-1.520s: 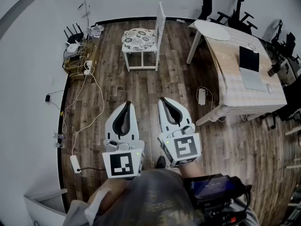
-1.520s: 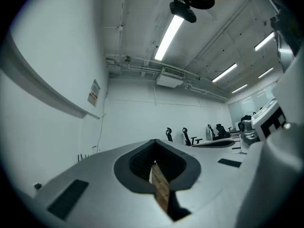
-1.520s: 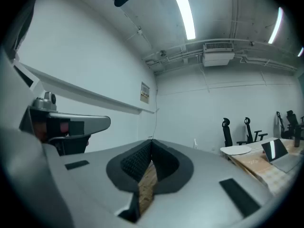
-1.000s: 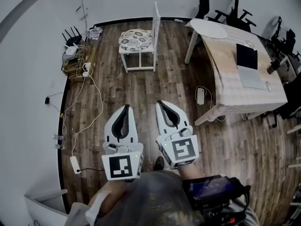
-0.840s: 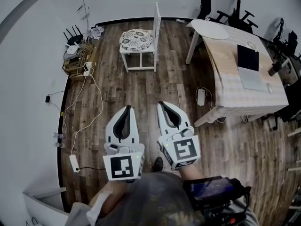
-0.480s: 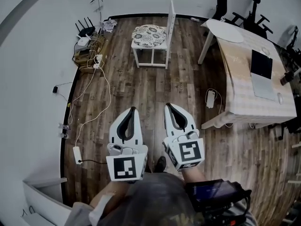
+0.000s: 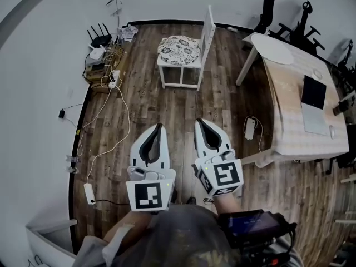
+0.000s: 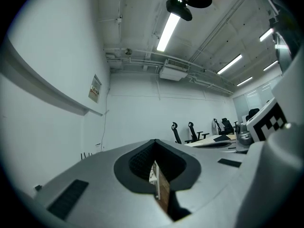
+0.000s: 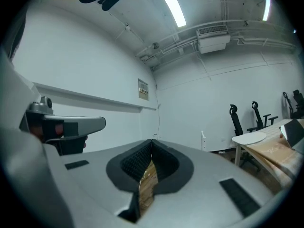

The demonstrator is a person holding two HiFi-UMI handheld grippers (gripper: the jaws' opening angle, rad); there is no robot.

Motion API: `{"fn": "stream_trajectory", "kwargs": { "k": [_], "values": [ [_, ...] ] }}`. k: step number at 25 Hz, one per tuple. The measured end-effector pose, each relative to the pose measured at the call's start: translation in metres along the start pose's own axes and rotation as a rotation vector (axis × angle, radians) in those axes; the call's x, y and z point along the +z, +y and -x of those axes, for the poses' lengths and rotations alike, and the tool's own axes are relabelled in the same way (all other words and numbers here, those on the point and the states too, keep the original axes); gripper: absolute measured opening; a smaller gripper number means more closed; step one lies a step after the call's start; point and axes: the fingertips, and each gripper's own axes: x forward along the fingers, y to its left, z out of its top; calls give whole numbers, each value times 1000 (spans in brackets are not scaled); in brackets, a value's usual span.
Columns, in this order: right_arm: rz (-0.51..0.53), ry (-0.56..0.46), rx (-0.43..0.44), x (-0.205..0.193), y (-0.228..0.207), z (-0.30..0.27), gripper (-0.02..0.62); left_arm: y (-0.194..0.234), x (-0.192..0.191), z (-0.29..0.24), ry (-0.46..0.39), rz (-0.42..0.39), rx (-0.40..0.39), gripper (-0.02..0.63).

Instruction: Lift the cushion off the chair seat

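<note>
Left claw (image 7: 158, 125) and right claw (image 7: 199, 121) advanced, both closed, empty; open floor (image 7: 178, 107) before the cushion (image 7: 179, 49).

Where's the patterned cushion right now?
The round patterned cushion lies on the white chair, head view top centre, between the floor cables and the wooden table.

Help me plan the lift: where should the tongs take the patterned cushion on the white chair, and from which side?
Probably its near edge, or the one at the left of the head view. The cushion lies flat on the seat, and the backrest walls off its right side, so pinch the rim, coming in low from an open side.
</note>
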Motion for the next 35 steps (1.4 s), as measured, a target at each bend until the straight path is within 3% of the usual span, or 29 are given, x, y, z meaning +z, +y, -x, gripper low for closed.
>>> {"fn": "stream_trajectory", "kwargs": {
  "k": [13, 18, 24, 35],
  "values": [
    [84, -55, 1, 30, 13, -121, 8, 100, 8, -87, -74, 56, -9, 6],
    [90, -36, -34, 29, 0, -135, 8, 108, 3, -110, -67, 78, -28, 6],
    [99, 20, -65, 10, -14, -158, 8, 118, -22, -133, 0, 105, -37, 6],
    [47, -2, -66, 11, -72, -227, 8, 128, -21, -217, 11, 31, -24, 6]
  ]
}}
